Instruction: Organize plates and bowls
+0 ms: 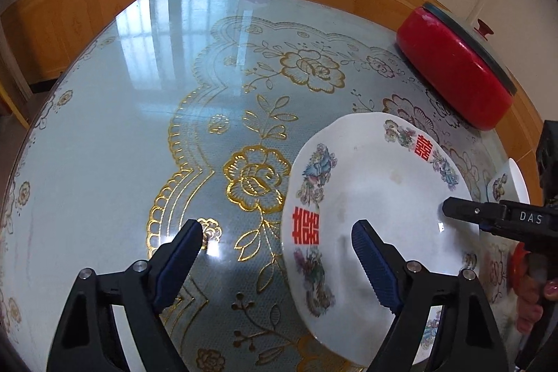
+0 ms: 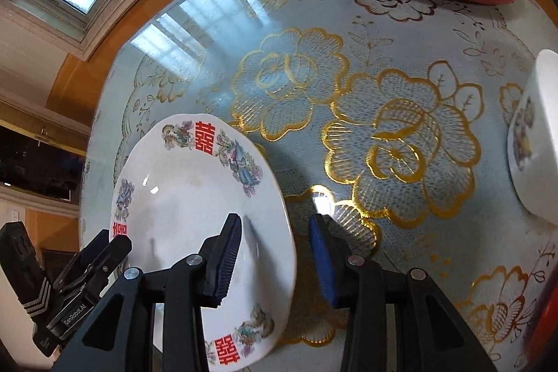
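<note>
My left claw is spread wide and holds nothing. My right claw is partly open around the near rim of the plate, with no pad pressing yet. The plate lies on the worktop; a white bowl waits well apart. I should close squarely on the rim before lifting.

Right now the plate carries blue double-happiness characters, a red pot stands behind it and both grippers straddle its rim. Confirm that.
One thing is wrong: the characters on the plate are red, not blue, as the left wrist view shows. The rest stands: the red pot is behind, and the left gripper and right gripper straddle the rim.
</note>
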{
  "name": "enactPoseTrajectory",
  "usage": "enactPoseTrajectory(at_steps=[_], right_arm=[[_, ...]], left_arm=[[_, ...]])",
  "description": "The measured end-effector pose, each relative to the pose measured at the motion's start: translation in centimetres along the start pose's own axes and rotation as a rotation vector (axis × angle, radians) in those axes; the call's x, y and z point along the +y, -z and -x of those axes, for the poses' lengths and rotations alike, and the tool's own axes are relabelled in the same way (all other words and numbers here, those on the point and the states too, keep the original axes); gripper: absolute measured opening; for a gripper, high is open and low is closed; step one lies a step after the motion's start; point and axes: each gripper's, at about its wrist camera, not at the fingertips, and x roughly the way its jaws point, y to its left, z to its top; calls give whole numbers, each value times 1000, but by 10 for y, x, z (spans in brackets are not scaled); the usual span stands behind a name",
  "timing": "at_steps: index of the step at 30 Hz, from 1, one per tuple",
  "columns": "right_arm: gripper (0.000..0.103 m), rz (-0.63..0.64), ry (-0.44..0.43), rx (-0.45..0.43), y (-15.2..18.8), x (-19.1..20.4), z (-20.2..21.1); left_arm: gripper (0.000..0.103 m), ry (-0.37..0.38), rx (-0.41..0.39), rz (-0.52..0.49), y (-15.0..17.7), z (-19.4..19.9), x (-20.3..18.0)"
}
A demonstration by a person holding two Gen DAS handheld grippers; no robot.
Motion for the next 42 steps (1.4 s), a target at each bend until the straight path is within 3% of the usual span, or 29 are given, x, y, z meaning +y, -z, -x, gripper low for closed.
enactPoseTrajectory(at_steps=[7, 16, 18, 30, 42], right_arm=[[38, 53, 3, 0, -8, 18, -13], [30, 111, 8, -7, -9, 21, -19], [30, 126, 11, -5, -7, 19, -15], [25, 65, -57, 29, 4, 3, -4], [22, 66, -100, 37, 24, 4, 5]], left_arm=[[85, 3, 0, -6, -4, -9, -4], [58, -1, 12, -82, -4, -17, -16], [44, 16, 12, -116, -2, -17, -22], [39, -37, 3, -150, -1, -10, -21], [39, -23, -14, -160, 16, 3, -14]])
